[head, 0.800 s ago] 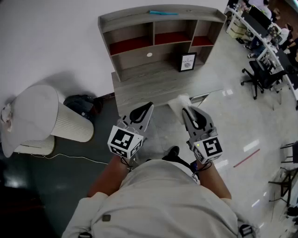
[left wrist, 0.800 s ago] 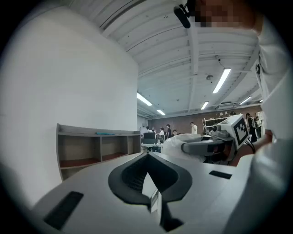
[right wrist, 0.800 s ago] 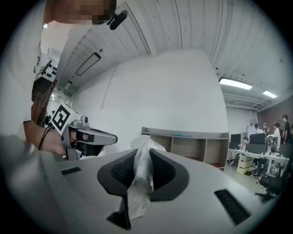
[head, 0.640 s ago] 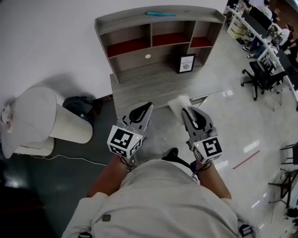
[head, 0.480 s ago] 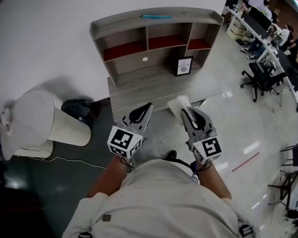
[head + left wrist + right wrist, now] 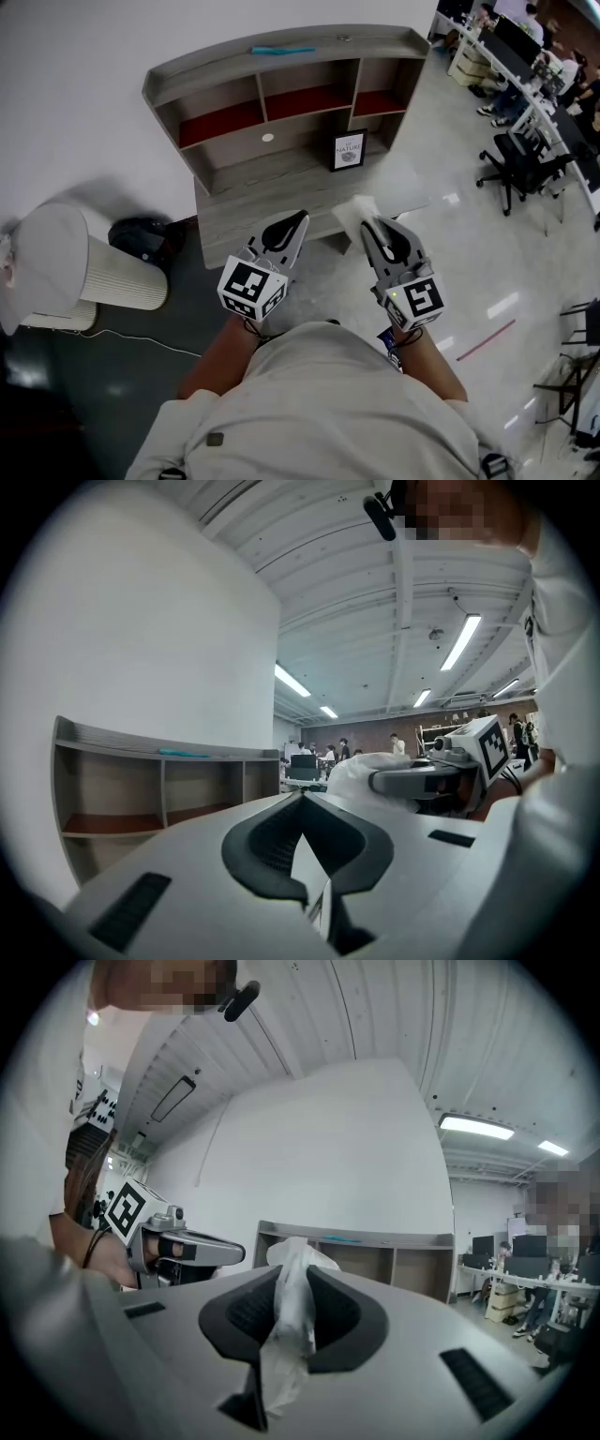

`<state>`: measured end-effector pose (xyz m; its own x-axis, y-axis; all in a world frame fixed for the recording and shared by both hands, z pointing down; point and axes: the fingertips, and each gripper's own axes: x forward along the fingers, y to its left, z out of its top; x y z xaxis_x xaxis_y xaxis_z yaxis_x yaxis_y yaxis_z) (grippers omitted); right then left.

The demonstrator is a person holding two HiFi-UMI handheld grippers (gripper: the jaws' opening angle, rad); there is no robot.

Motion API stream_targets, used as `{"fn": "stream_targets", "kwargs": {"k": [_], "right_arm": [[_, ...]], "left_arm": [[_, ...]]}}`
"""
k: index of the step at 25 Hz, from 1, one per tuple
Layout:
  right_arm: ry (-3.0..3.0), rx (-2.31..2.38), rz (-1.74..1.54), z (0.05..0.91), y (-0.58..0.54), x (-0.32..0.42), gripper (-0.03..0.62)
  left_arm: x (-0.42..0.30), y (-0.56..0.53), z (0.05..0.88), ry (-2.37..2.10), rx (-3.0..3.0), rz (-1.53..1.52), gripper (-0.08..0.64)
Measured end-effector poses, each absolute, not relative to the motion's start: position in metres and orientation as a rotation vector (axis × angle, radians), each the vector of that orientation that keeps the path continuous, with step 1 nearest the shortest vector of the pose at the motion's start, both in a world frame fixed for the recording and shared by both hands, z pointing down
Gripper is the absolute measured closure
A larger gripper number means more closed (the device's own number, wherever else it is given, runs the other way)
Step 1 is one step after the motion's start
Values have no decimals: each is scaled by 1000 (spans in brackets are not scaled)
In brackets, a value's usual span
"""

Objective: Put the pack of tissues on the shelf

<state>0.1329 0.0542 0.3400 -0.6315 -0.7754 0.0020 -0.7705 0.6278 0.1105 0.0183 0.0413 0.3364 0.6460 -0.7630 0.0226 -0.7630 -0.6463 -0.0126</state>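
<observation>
White crinkly plastic: pack of tissues point(image 6: 353, 212) pinched between ribbed dark pads of right gripper point(image 6: 372, 223), held in air at front edge of grey wood-grain desk point(image 6: 281, 202) — boxy shelf point(image 6: 281, 86) beyond. Left gripper point(image 6: 297, 218) — jaws together, empty.

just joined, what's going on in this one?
A person holding a tool in each hand faces a desk with a shelf unit on it. The right tool is clamped on the pack of tissues, carried in the air near the desk's front edge; the right gripper view shows the white wrap pinched between its jaws. The left tool is closed on nothing. The pack is not on the shelf unit yet.
</observation>
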Motion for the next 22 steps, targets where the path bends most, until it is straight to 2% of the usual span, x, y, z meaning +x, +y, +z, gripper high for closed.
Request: {"fn": "stream_targets", "kwargs": {"k": [13, 22], "right_arm": [[-2759, 1393, -105, 351, 26, 195, 508], [-2726, 1495, -78, 350, 6, 206, 508]], "left_arm": [[83, 5, 350, 1241, -2893, -61, 546], [102, -23, 351, 1115, -2938, -80, 546]]}}
